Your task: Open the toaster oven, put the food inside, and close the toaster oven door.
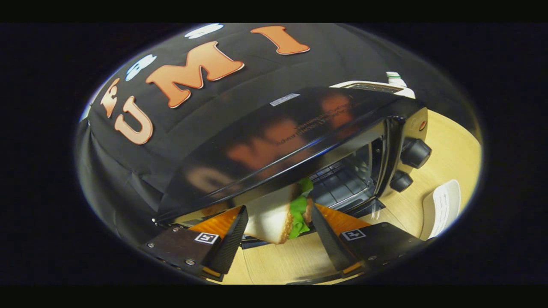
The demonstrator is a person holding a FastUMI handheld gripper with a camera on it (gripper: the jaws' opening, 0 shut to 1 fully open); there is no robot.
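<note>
A sandwich point(274, 216) of white bread with green lettuce sits between my fingers, and my gripper point(278, 222) is shut on it. Just beyond it stands the black toaster oven point(278, 141), seen tilted, its shiny top facing me. Its door hangs open, and the wire rack point(342, 182) inside shows past the sandwich's far end. The sandwich's tip reaches the oven's mouth. Two black knobs point(414, 152) sit on the oven's right-hand panel.
The oven stands on a light wooden table point(445, 145). A white plate point(443, 205) lies on the table to the right of my right finger. A white appliance point(376, 87) and a white bottle point(396, 79) stand behind the oven.
</note>
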